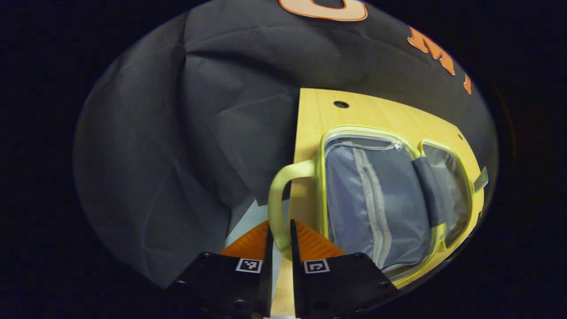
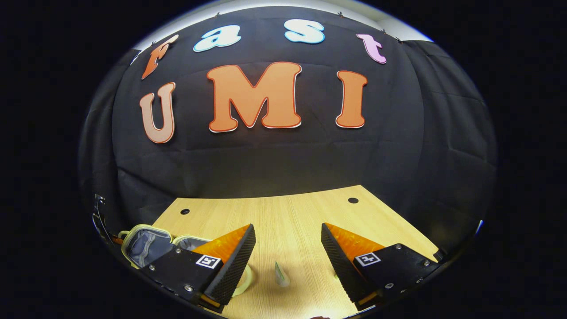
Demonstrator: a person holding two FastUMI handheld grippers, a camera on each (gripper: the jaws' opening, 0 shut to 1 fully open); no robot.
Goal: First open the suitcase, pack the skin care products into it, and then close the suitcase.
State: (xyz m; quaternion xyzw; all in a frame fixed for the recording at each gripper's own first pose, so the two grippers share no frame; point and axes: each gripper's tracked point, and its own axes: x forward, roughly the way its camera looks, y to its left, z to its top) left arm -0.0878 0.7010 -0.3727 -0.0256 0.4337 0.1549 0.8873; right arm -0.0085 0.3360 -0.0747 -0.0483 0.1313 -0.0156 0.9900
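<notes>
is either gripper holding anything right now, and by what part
The left gripper is shut on the pale yellow-green carry handle of the open grey-lined suitcase. The right gripper is open and holds nothing.

Just ahead of the right hand-held gripper [image 2: 288, 241], a small tube [image 2: 281, 274] is too small to identify; its left finger hides most of a round item [image 2: 245, 278].

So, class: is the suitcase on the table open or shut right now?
Open. The suitcase lies spread flat on the table, both grey-lined halves facing up, while the left gripper is shut on its handle.
</notes>
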